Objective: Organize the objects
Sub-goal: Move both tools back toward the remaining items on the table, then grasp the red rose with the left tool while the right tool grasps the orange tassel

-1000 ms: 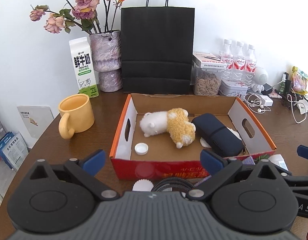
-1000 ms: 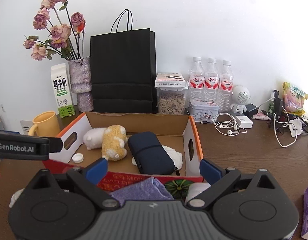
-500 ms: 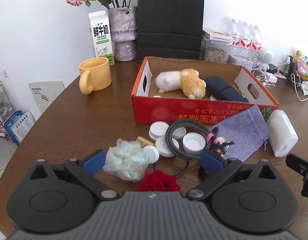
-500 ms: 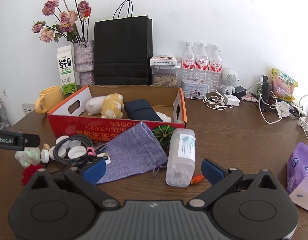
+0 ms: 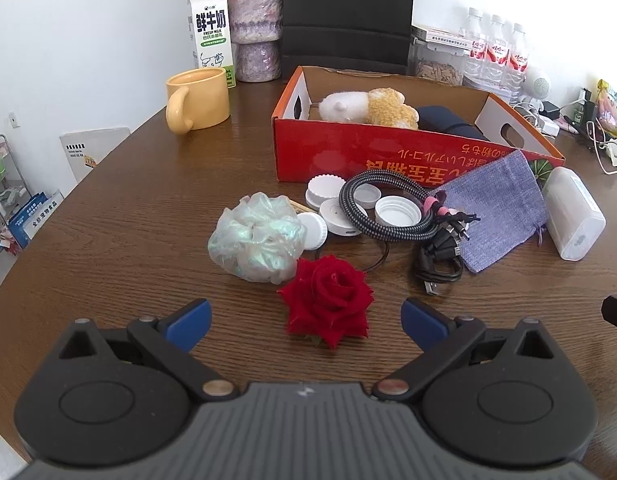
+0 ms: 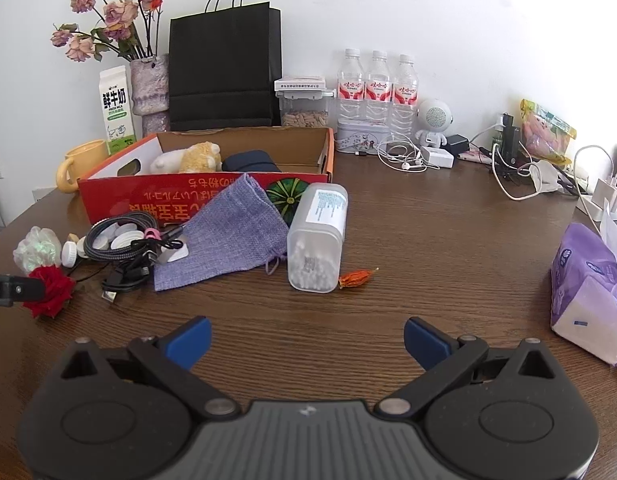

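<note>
Left gripper spread wide and empty, low over the table, the red rose lying between its blue fingertips. Right gripper equally wide, holding nothing, facing the cotton-swab box before the red cardboard tray

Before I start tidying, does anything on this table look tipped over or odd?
Yes. The clear cotton swab container lies on its side against the purple pouch instead of standing. The red cardboard box shows its print upside down. A loose red rose lies on the table without a stem.
</note>
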Available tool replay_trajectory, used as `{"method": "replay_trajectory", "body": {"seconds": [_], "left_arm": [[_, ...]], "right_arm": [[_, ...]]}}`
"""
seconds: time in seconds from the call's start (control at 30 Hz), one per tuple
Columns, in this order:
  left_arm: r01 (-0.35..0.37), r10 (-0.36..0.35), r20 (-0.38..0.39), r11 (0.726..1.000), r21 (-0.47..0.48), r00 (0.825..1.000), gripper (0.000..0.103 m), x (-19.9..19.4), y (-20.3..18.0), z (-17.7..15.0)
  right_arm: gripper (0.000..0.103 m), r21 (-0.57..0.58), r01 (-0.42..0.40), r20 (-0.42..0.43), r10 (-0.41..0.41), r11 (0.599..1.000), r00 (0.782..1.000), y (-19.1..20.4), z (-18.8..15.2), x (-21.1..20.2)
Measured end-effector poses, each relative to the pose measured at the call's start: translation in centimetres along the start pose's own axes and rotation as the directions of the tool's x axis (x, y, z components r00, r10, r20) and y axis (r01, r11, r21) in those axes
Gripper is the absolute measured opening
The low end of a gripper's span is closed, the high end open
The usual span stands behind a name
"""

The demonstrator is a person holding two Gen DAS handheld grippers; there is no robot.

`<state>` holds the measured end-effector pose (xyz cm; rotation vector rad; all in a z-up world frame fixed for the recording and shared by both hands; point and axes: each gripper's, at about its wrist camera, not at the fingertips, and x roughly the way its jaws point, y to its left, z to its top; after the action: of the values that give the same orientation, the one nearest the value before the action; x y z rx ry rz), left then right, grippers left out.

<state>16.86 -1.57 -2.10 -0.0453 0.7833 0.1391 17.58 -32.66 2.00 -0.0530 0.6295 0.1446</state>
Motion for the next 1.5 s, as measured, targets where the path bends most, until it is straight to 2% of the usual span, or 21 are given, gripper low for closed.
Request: {"method": "replay_trajectory", "body": {"seconds": [0.3,0.6,0.7,0.73,0.87,0.9,0.93,1.07,1.23,1.3,1.43,1.5], "left_arm": [[-0.013,0.013,-0.015,1.0,-0.008,1.0,0.103,1.7,-0.3,0.2],[-0.046,0.046,-0.011,0.999,-0.019,0.999,0.101,2.9,-1.1,0.4],[-0.046,0.046,-0.015,0.999,-0.016,0.999,0.094,3.2,-1.4,0.5],[-0.047,0.047,-0.018,0.999,-0.014,0.999,0.088,3.3,-1.5,0.4],[-0.027,0.026,-0.027,1.0,-0.008,0.999,0.05,3.4,-1.9,0.3],[-0.029,0.029,-0.025,1.0,-0.002,0.999,0.049,3.3,-2.1,0.3],[-0.034,0.034,-0.026,0.999,0.003,0.999,0.049,3.3,-2.3,0.3],[-0.05,0.051,-0.03,0.999,0.014,0.998,0.049,3.4,-2.9,0.4],[-0.065,0.066,-0.035,0.998,0.02,0.997,0.052,3.4,-3.2,0.5],[-0.07,0.07,-0.036,0.997,0.022,0.997,0.052,3.4,-3.2,0.5],[-0.075,0.076,-0.037,0.997,0.025,0.996,0.053,3.3,-3.3,0.5],[-0.075,0.076,-0.036,0.997,0.028,0.996,0.053,3.3,-3.4,0.5]], "right_arm": [[0.103,-0.003,0.029,0.001,-0.029,1.0,1.0,-2.1,0.4,1.1],[0.103,-0.059,0.032,-0.002,-0.032,0.998,0.999,-4.9,1.0,3.6],[0.103,-0.073,0.012,0.001,-0.012,0.997,1.0,-5.8,1.3,4.3],[0.102,-0.081,0.004,0.001,-0.003,0.997,1.0,-6.0,1.4,4.6],[0.101,-0.117,-0.036,-0.004,0.036,0.992,0.999,-6.8,1.6,5.8],[0.101,-0.123,-0.045,-0.006,0.044,0.991,0.999,-7.0,1.7,6.0],[0.1,-0.13,-0.056,-0.008,0.056,0.99,0.998,-7.1,1.8,6.3],[0.087,-0.164,-0.117,-0.024,0.115,0.979,0.993,-7.6,2.2,7.4],[0.083,-0.211,-0.164,-0.033,0.161,0.964,0.986,-8.1,2.9,8.5],[0.076,-0.236,-0.191,-0.047,0.185,0.953,0.982,-8.1,3.1,9.1],[0.071,-0.261,-0.251,-0.059,0.244,0.932,0.968,-8.1,3.3,9.8],[0.065,-0.263,-0.281,-0.064,0.274,0.923,0.96,-8.2,3.4,10.0]]}}
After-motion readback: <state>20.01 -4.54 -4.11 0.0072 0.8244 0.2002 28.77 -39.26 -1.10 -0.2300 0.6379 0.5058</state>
